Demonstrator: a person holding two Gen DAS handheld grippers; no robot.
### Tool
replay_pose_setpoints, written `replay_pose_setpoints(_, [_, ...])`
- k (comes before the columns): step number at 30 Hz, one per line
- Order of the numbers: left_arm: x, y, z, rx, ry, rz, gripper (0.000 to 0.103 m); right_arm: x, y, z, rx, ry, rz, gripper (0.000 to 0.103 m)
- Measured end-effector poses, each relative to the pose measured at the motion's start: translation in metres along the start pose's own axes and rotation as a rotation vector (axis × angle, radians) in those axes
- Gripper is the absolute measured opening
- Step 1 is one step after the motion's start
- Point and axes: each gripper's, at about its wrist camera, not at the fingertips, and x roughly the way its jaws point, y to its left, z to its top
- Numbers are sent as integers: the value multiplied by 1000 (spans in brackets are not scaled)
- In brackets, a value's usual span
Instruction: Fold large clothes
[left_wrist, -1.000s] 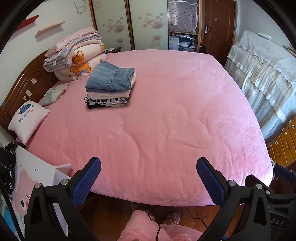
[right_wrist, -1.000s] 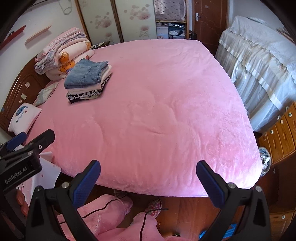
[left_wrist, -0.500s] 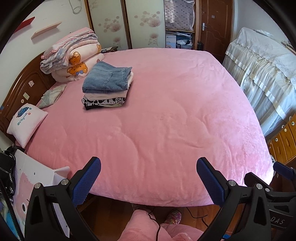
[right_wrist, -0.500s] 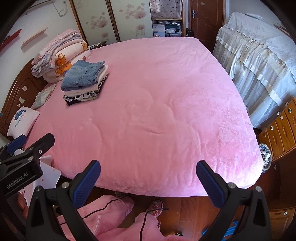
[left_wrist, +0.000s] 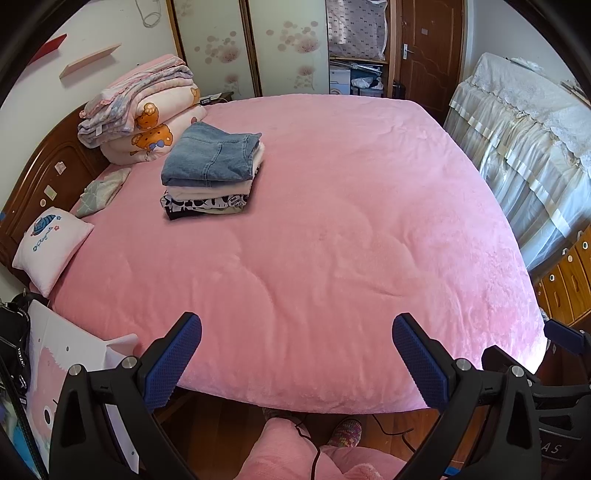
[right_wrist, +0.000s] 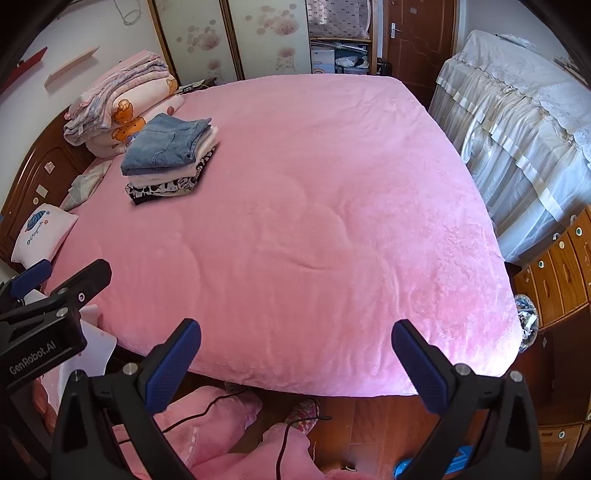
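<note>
Left wrist view gives me a wide bed (left_wrist: 332, 240) under a plush pink cover, its quilted seams making soft curved ridges. Toward the headboard side sits a neat stack (left_wrist: 212, 171) of folded clothes: rough blue denim on top, cream cloth under it, then a black-and-white printed piece at the bottom. Behind it lies a pile of folded quilts (left_wrist: 144, 118) with a cartoon bear print, and a small square pillow (left_wrist: 51, 247) rests at the bed's near left corner.

My left tool (left_wrist: 295, 354) hangs off the foot of the bed, level and facing the headboard wall, its two black arms spread wide with the blue dimpled pads (left_wrist: 171, 358) well apart and nothing between them. My right tool (right_wrist: 295, 358) is held the same way just beside it, pads (right_wrist: 419, 365) wide apart and empty. From the right wrist view I see the stack (right_wrist: 170, 162) far off on the left of the bed, well apart from both tools. Pink fleecy trousers (right_wrist: 207, 432) and a slipper (left_wrist: 345, 430) show below on a wooden floor.
</note>
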Motion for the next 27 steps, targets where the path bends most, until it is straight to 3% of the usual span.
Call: replay_pose_setpoints(27, [5,0,6,-9,-2,7,102,5,6,5,-12,10,-2,103])
